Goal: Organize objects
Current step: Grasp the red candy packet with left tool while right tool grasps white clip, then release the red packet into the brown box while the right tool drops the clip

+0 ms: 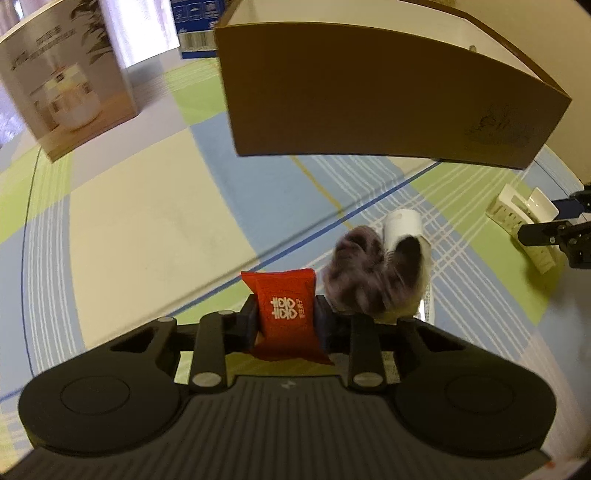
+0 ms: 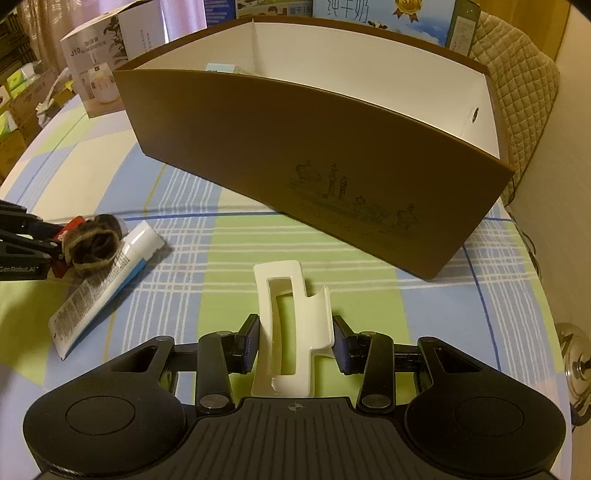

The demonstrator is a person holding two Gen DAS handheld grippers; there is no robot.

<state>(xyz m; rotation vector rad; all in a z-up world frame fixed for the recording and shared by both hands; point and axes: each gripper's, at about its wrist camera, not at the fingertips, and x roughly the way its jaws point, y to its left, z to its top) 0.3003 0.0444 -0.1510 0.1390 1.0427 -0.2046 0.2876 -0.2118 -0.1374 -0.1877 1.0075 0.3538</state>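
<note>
My left gripper [image 1: 288, 321] is shut on a small red packet [image 1: 286, 314] with white print, held above the checked tablecloth. Just right of it lie a furry grey-brown scrunchie [image 1: 364, 273] and a white tube [image 1: 404, 225]. In the right wrist view my right gripper [image 2: 295, 343] is shut on a white hair claw clip [image 2: 291, 325], low over the cloth. The open brown cardboard box [image 2: 295, 147] stands right ahead of both grippers. The scrunchie [image 2: 94, 243] rests against the tube [image 2: 107, 280], with the left gripper's fingers [image 2: 40, 236] beside them.
A printed product box [image 1: 66, 85] stands at the back left of the table, a blue carton [image 1: 195, 33] behind it. Inside the brown box lies a pale blue item [image 2: 221, 68]. A quilted chair back [image 2: 524, 74] and a metal object [image 2: 576, 362] are at the right.
</note>
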